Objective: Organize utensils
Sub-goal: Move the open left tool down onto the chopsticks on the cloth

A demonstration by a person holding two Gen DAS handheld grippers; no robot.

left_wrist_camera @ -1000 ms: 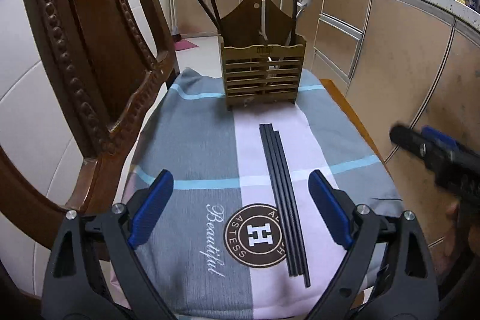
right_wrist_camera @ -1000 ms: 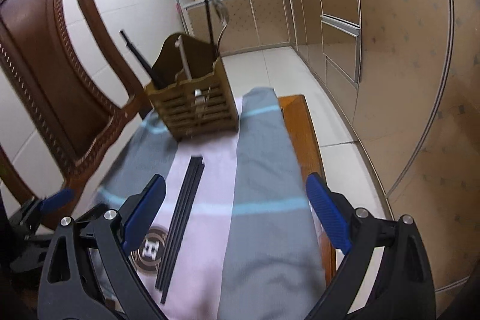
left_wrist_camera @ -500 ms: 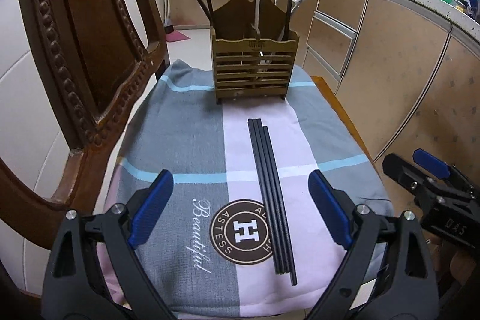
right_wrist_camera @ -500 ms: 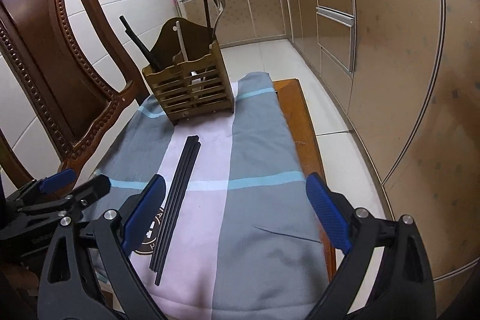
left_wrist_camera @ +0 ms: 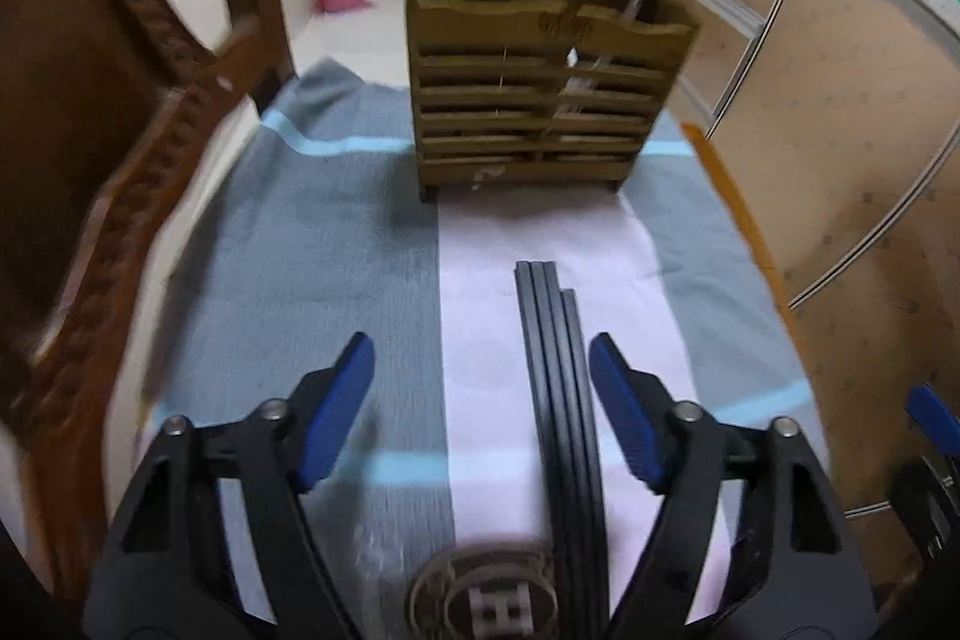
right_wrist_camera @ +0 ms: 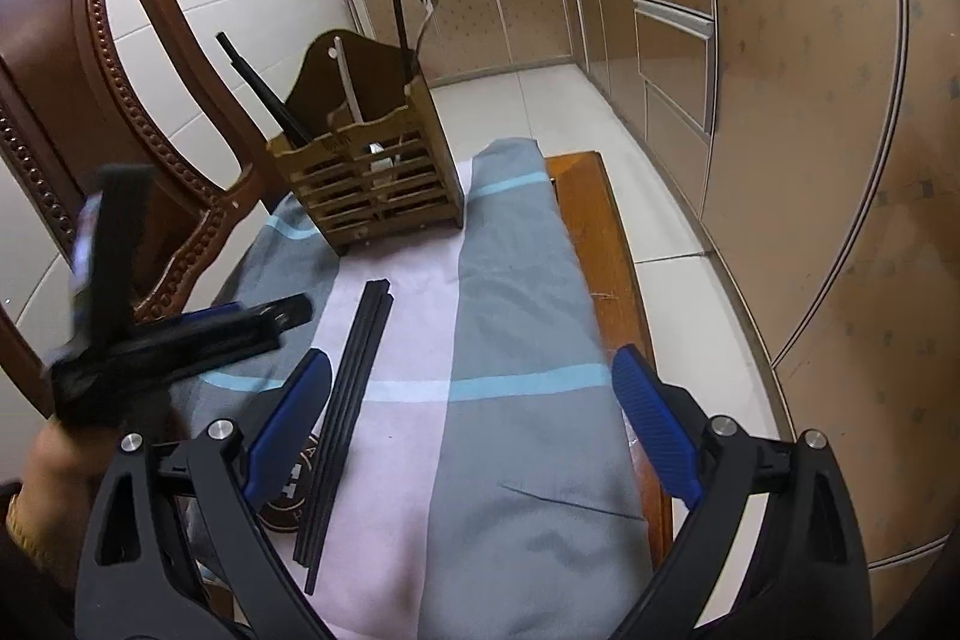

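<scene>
The left claw [left_wrist_camera: 482, 394] is wide open and holds nothing. It hangs low over the cloth, and the bundle of black chopsticks [left_wrist_camera: 561, 400] runs up between its 2 blue pads [left_wrist_camera: 624, 418], lying nearer the right-hand pad than the left one [left_wrist_camera: 336, 412]. Neither pad looks to be touching the sticks. The right claw [right_wrist_camera: 471, 424] is also spread wide and empty; it hangs further to the right over the grey part of the cloth [right_wrist_camera: 516, 316], with the chopsticks [right_wrist_camera: 351, 400] passing just beside its left pad.

The chopsticks lie side by side on the pink stripe of the cloth, about 4 of them as far as the blur allows, tips pointing toward the wooden utensil holder [left_wrist_camera: 546, 82]. The holder stands upright at the far end of the cloth, apart from the bundle, and already has black chopsticks, a white utensil and a metal spoon in it. A carved wooden chair [right_wrist_camera: 90, 100] stands to the left.

The step in hand appears to be the left claw's approach for picking up the loose chopsticks. Next, it likely needs to shift slightly right to centre the bundle, settle to cloth level and close across all the sticks together, so none rolls free before the lift to the holder.
</scene>
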